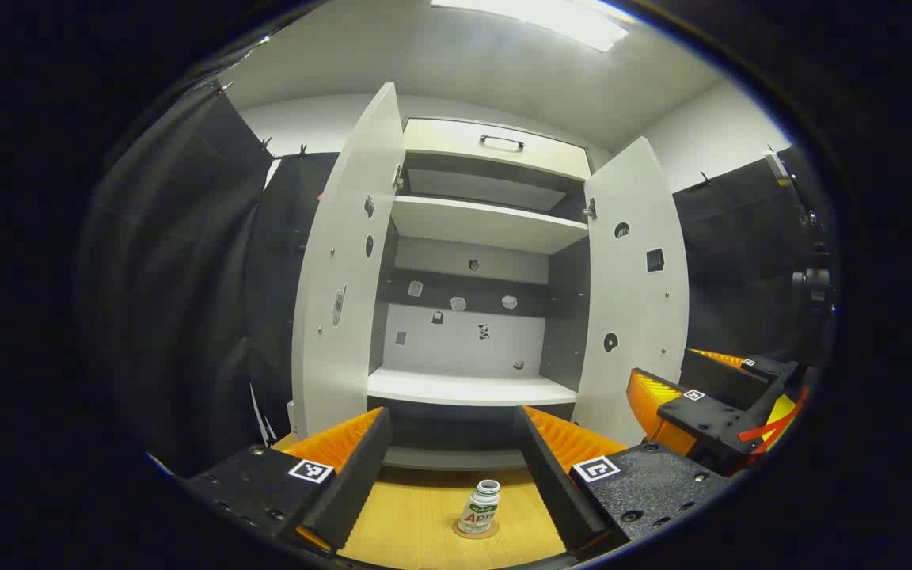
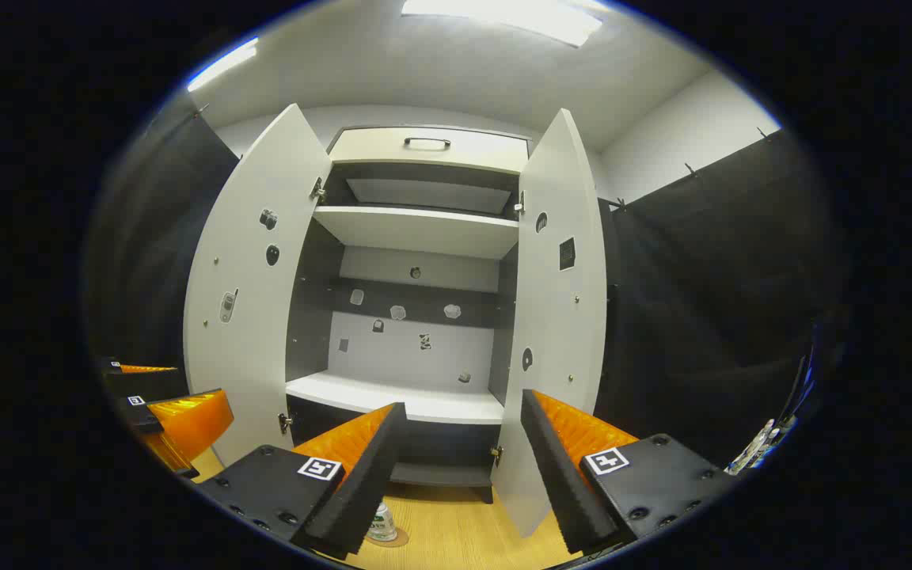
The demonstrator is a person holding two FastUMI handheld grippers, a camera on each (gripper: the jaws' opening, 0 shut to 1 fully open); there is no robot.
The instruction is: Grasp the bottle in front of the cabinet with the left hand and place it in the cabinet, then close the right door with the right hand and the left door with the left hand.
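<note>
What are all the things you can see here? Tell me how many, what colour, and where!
bottle: one, white with a green label, upright on a round coaster on the wooden table, in front of the cabinet
coaster: one, tan, under the bottle
table: one, light wood, below the cabinet
cabinet: one, white shelves with dark inner walls, behind the bottle
left door: one, white, swung open
right door: one, white, swung open
drawer handle: one, dark, at the cabinet's top
left gripper: one, open, in front of the bottle
right gripper: one, open, facing the cabinet
</note>
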